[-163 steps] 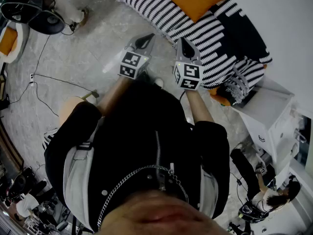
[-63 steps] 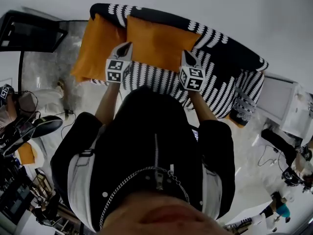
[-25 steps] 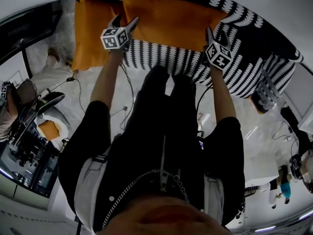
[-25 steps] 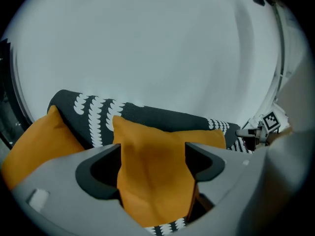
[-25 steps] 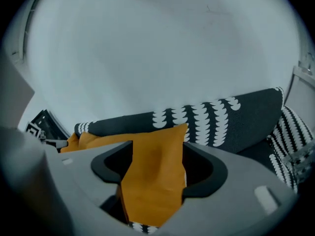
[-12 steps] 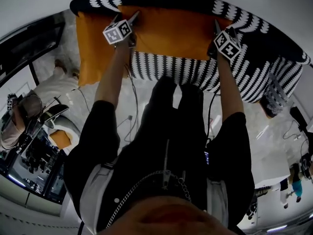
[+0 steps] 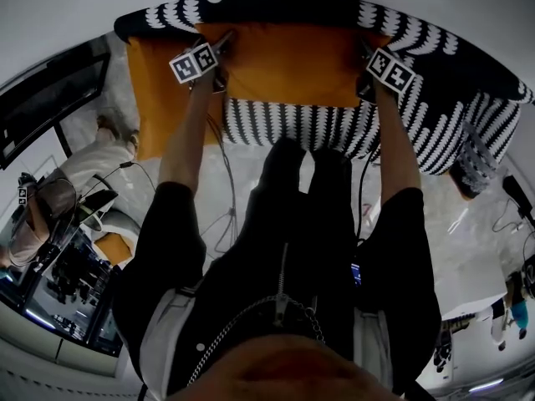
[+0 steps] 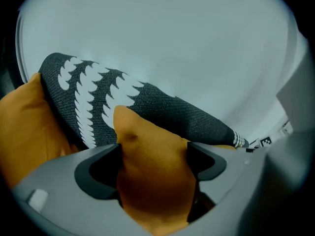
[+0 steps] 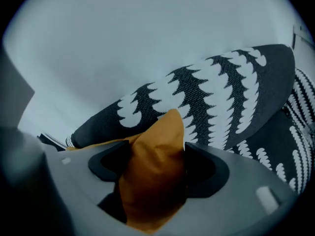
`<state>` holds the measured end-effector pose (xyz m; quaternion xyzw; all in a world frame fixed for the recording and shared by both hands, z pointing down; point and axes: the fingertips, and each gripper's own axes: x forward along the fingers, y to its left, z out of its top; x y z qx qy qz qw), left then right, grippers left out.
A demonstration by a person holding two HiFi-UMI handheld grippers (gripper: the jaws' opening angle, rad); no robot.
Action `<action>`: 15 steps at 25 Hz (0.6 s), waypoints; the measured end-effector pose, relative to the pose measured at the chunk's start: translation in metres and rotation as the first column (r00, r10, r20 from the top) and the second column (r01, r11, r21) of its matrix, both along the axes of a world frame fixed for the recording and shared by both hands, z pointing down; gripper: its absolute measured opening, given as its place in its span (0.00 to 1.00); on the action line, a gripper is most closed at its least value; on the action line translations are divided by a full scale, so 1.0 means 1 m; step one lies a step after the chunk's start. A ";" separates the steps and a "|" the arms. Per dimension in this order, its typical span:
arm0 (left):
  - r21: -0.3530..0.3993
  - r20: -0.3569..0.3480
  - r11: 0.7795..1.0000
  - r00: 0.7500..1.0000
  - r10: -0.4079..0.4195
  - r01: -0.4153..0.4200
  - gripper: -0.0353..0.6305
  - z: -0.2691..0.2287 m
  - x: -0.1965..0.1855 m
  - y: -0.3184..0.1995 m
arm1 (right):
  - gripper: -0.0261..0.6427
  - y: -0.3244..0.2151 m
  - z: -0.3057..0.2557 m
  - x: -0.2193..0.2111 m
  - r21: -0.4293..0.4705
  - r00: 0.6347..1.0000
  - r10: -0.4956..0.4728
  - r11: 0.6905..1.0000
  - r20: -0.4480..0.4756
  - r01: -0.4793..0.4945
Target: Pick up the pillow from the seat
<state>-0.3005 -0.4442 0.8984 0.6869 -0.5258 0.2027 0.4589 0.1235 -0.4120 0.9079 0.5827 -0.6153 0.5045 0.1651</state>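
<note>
An orange pillow (image 7: 292, 61) leans against the backrest of a black-and-white patterned sofa (image 7: 292, 125). In the head view my left gripper (image 7: 224, 47) is at the pillow's upper left corner and my right gripper (image 7: 364, 55) at its upper right corner. Seen from the left gripper view, the pillow corner (image 8: 147, 132) fills the gap of the left gripper (image 8: 153, 162), whose jaws are closing and touch the fabric on both sides. The right gripper (image 9: 156, 165) likewise closes on the other pillow corner (image 9: 160, 129), pads against it.
A second orange pillow (image 7: 157, 98) stands at the sofa's left end. The dark backrest (image 8: 167, 109) rises behind the corners, with a white wall beyond. Cables (image 7: 226, 192) lie on the floor. A person with equipment (image 7: 50, 215) sits at the left. A striped cushion (image 7: 472, 167) hangs at the sofa's right.
Both grippers have reached further forward, from the pillow's lower edge up to its top corners, and the corners now sit between the jaws.
</note>
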 end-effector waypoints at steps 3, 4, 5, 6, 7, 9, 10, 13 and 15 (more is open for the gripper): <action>-0.025 0.004 0.998 0.998 0.060 -0.060 0.64 0.000 0.004 0.008 | 0.50 0.008 -0.003 -0.009 0.014 0.999 -0.053 0.998 0.005 0.053; -0.033 0.006 0.996 0.997 0.081 -0.081 0.61 -0.002 0.005 0.012 | 0.47 0.010 -0.005 -0.012 0.015 0.997 -0.078 0.997 -0.008 0.079; -0.040 0.004 0.994 0.995 0.097 -0.097 0.57 -0.003 0.007 0.017 | 0.46 0.014 -0.007 -0.015 0.013 0.995 -0.101 0.995 -0.019 0.101; -0.045 -0.002 0.993 0.994 0.109 -0.109 0.55 -0.005 0.008 0.022 | 0.45 0.017 -0.010 -0.017 0.012 0.993 -0.118 0.993 -0.025 0.119; -0.048 -0.012 0.992 0.993 0.118 -0.118 0.53 -0.008 0.009 0.028 | 0.44 0.022 -0.014 -0.019 0.012 0.991 -0.132 0.991 -0.029 0.133; -0.050 -0.028 0.990 0.991 0.134 -0.135 0.50 -0.014 0.010 0.042 | 0.43 0.034 -0.021 -0.022 0.016 0.986 -0.160 0.987 -0.035 0.161; -0.048 -0.031 0.989 0.989 0.141 -0.143 0.49 -0.017 0.009 0.048 | 0.42 0.041 -0.025 -0.024 0.019 0.983 -0.178 0.984 -0.041 0.179; -0.012 -0.024 0.987 0.987 0.157 -0.157 0.47 -0.029 0.004 0.063 | 0.40 0.058 -0.040 -0.030 0.035 0.971 -0.229 0.972 -0.065 0.231; 0.014 -0.015 0.985 0.985 0.171 -0.170 0.46 -0.042 0.004 0.082 | 0.39 0.075 -0.048 -0.035 0.040 0.967 -0.247 0.967 -0.061 0.250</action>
